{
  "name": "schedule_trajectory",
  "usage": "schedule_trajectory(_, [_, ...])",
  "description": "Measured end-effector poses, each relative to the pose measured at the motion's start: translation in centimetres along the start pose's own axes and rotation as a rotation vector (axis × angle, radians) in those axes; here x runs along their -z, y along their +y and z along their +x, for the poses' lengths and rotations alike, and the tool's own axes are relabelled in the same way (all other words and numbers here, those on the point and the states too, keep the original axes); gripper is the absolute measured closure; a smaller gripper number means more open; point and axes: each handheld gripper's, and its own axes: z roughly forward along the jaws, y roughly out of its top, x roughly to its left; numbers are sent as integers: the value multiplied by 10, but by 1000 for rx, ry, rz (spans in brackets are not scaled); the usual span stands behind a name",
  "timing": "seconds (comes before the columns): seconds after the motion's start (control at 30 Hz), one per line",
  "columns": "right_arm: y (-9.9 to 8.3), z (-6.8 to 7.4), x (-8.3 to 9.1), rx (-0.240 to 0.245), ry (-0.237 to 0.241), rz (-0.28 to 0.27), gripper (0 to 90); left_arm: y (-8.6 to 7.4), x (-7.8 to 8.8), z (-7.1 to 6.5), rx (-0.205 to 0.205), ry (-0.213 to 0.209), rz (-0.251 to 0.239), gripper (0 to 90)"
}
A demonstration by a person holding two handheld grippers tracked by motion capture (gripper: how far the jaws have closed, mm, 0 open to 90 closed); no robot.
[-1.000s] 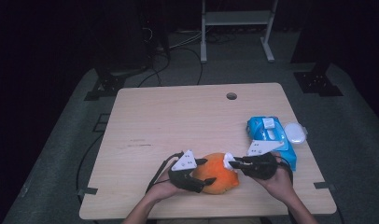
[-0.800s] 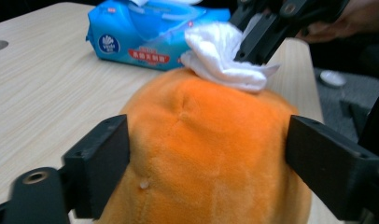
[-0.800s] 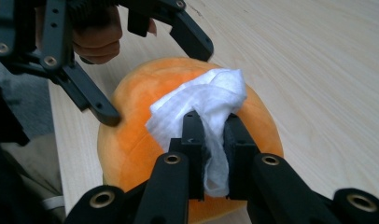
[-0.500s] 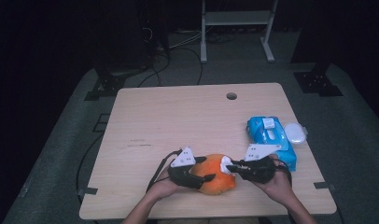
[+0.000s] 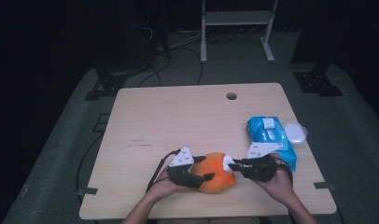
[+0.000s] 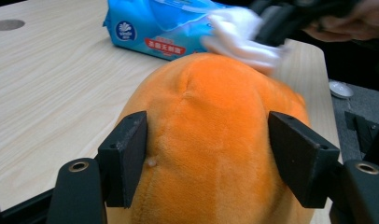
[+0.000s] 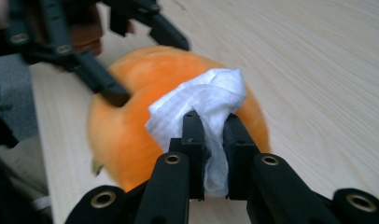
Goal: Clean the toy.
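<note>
Orange plush, rounded like a pumpkin with a stitched seam running over its top, the soft toy (image 5: 217, 171) sits on the light wooden table (image 5: 178, 116) near the person's edge, and everything else is placed from it. Just left of the toy, the left gripper (image 5: 204, 169) reaches in from the person's left hand (image 5: 163, 186); its jaws have just been closing and now stand partly apart with the toy between them, the black pads (image 6: 127, 156) pressing into the fur on both flanks. On the toy's upper right side lies a crumpled white wipe (image 7: 204, 109), touching the plush. The right gripper (image 5: 231, 164) pinches that wipe between nearly closed jaws. Farther right of the toy, a blue wipes pack (image 5: 270, 135) lies flat, well apart from it.
</note>
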Motion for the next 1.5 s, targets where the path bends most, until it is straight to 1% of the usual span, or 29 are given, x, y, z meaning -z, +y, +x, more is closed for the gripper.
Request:
schedule_trajectory(0.1, [-1, -7, -2, -26, -11, -3, 806, 1, -1, -3, -16, -19, 8, 298])
schedule_trajectory(0.17, [-1, -9, -3, -39, -2, -5, 806, 1, -1, -5, -21, -26, 10, 281])
schedule_trajectory(0.23, [-1, -9, -5, -41, 3, -6, 806, 2, 1, -4, -33, -39, 16, 265])
schedule_trajectory(0.33, [1, -7, -6, -23, 15, -11, 806, 7, 4, -1, -26, -39, 3, 213])
schedule_trajectory(0.4, [3, -3, -6, -2, 24, -18, 806, 9, 5, 1, -16, -28, -30, 177])
schedule_trajectory(0.43, [5, -1, -7, 6, 32, -24, 806, 9, 4, 1, -14, -27, -34, 171])
schedule_trajectory(0.47, [6, 1, -7, 11, 33, -26, 806, 8, 3, 1, -19, -22, -24, 175])
schedule_trajectory(0.5, [7, 2, -8, 23, 25, -22, 806, 6, 2, 1, -23, -15, -17, 211])
schedule_trajectory(0.57, [7, 3, -8, 28, 10, -15, 807, 3, 1, 4, 2, -9, -11, 276])
schedule_trajectory(0.63, [6, 2, -7, 16, 9, -17, 808, 2, 1, 7, 17, -1, -11, 301])
schedule_trajectory(0.73, [4, 4, -4, 17, 34, -12, 807, 2, 3, 8, 32, 17, -7, 306])
schedule_trajectory(0.83, [0, 10, -1, 35, 69, 5, 807, 1, 3, 10, 44, 24, -12, 304])
schedule_trajectory(0.87, [-2, 11, 1, 42, 73, 9, 806, 1, 3, 10, 57, 26, -17, 304])
schedule_trajectory(0.97, [-4, 8, 1, 24, 65, 14, 806, 2, 1, 6, 50, 28, -17, 304])
schedule_trajectory(1.03, [-5, 2, -1, -5, 58, 10, 806, 2, 0, 4, 38, 29, -18, 307])
schedule_trajectory(1.1, [-5, -5, -3, -29, 41, 6, 806, 2, 0, 2, 31, 22, -15, 311])
schedule_trajectory(1.13, [-5, -8, -5, -48, 34, 3, 806, 2, 0, 1, 26, 18, -15, 311])
schedule_trajectory(1.2, [-5, -16, -7, -78, 21, 1, 807, 3, -1, -2, 14, -4, -10, 304])
schedule_trajectory(1.27, [-7, -20, -9, -98, 13, 8, 807, 4, -1, -4, -3, -27, -2, 286])
schedule_trajectory(1.33, [-10, -21, -9, -100, 9, 14, 807, 4, 0, -5, -7, -59, -3, 266])
schedule_trajectory(1.37, [-11, -22, -9, -103, 5, 17, 806, 5, 0, -6, -7, -64, -7, 262])
schedule_trajectory(1.43, [-12, -22, -8, -111, 4, 16, 806, 5, -1, -7, -14, -49, -3, 266])
schedule_trajectory(1.5, [-10, -19, -7, -98, -6, 17, 806, 4, -3, -8, -17, -37, 3, 273])
